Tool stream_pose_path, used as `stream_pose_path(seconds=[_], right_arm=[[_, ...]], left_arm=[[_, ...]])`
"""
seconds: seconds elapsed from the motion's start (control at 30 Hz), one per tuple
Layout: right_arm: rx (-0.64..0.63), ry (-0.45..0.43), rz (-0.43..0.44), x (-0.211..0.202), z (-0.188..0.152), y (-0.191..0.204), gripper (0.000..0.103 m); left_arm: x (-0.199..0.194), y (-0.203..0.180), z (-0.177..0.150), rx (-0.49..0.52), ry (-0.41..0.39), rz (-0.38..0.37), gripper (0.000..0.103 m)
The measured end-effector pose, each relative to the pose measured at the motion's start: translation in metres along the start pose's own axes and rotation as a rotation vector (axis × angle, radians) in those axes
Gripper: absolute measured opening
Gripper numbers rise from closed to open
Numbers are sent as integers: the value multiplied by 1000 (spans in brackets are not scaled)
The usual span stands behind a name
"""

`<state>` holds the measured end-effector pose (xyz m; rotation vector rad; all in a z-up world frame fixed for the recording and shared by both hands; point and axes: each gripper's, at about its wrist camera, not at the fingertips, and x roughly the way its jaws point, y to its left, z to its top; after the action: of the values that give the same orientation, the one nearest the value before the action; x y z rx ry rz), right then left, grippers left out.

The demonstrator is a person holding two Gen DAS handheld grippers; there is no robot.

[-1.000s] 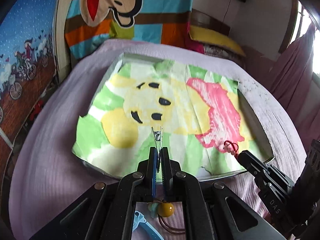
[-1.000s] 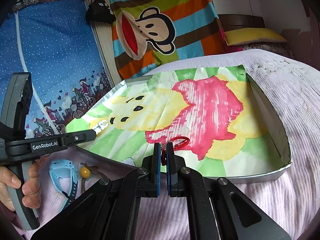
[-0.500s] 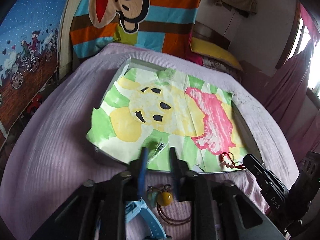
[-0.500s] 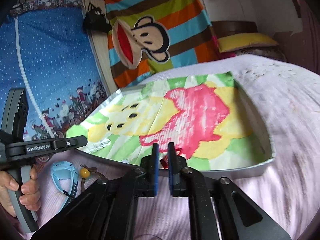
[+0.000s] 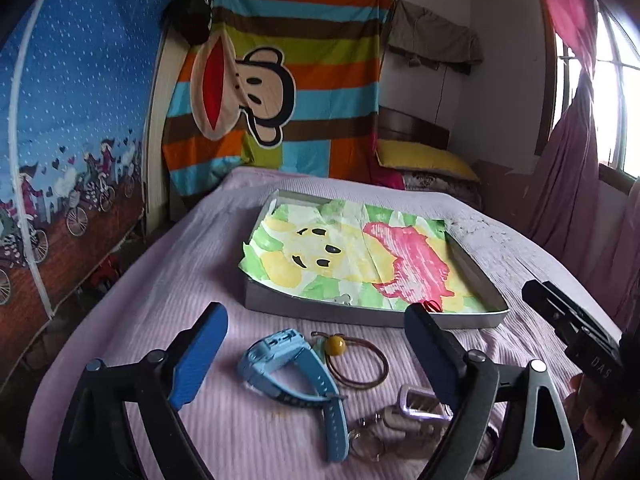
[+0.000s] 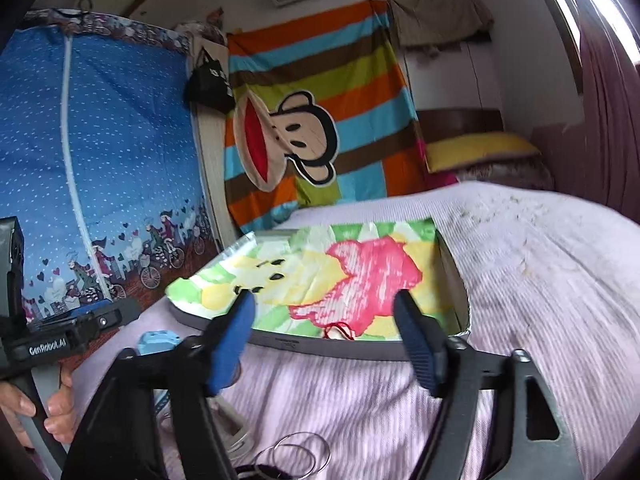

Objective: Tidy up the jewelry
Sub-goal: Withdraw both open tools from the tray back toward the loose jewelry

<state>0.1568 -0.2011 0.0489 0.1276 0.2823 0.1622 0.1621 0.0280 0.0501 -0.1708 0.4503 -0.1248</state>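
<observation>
A grey tray (image 5: 372,316) lined with a cartoon-print paper lies on the lilac bedspread. Inside its near edge lie a small silver clip (image 5: 342,299) and a red bead bracelet (image 5: 432,306). My left gripper (image 5: 316,314) stands open and holds nothing, just short of the tray. Under it lie a blue watch (image 5: 288,364), a brown hair tie with a yellow bead (image 5: 335,345) and thin metal rings (image 5: 368,436). My right gripper (image 6: 324,298) is open too, in front of the tray (image 6: 320,346), with the red bracelet (image 6: 340,330) beyond its fingers.
A hand (image 6: 60,412) holds the left gripper's handle (image 6: 60,344) at the left of the right wrist view. Thin hoops (image 6: 296,456) lie on the bedspread near the bottom. A striped cartoon blanket (image 5: 280,92) hangs on the far wall, with a yellow pillow (image 5: 424,160) behind the tray.
Both grippers went from shut to open and drew back from the tray. The silver clip and the red bracelet now lie free inside the tray's near edge.
</observation>
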Motion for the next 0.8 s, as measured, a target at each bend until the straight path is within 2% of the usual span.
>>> stream_pose_path(seconds=[0.07, 0.13, 0.27, 0.5, 0.8], right_arm=[[-15, -15, 8, -11, -1, 4, 85], [-40, -30, 3, -25, -4, 8, 94], [-71, -36, -7, -46, -10, 16, 100], [-70, -2, -18, -70, -26, 19, 101], [-34, 124, -47, -66, -53, 7, 101]], left_arm=[[-13, 0, -5, 12, -26, 11, 101], [-27, 1, -13, 20, -55, 19, 102], [-43, 4, -31, 42, -70, 27, 103], [-51, 6, -59, 81, -41, 37, 103], [-41, 7, -74, 134, 28, 48, 103]])
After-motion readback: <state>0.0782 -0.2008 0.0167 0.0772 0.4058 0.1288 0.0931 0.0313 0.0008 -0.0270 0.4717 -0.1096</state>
